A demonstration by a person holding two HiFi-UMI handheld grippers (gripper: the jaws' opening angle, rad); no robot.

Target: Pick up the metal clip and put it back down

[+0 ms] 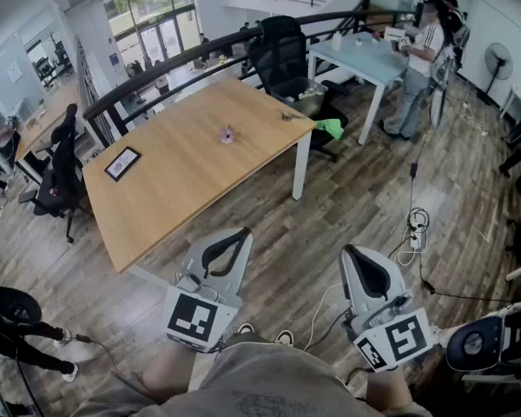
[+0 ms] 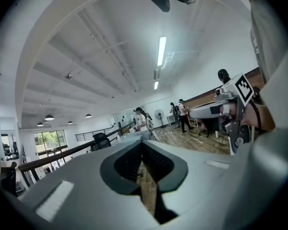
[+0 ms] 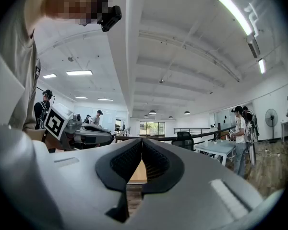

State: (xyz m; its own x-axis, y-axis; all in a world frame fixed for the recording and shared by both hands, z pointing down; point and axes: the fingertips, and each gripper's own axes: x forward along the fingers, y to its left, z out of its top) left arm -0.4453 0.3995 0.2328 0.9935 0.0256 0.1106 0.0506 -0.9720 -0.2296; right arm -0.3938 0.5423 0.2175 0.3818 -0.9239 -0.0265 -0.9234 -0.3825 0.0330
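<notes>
Head view: left gripper (image 1: 242, 233) and right gripper (image 1: 348, 252) closed, empty.

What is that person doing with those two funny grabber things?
A person stands back from the wooden table with a tool in each hand. The left tool and the right tool are both shut and empty, held low near the body. Nothing has been picked up yet. A small pinkish thing, maybe the clip, and a dark flat slab lie on the table, probably too far to reach from here.
</notes>
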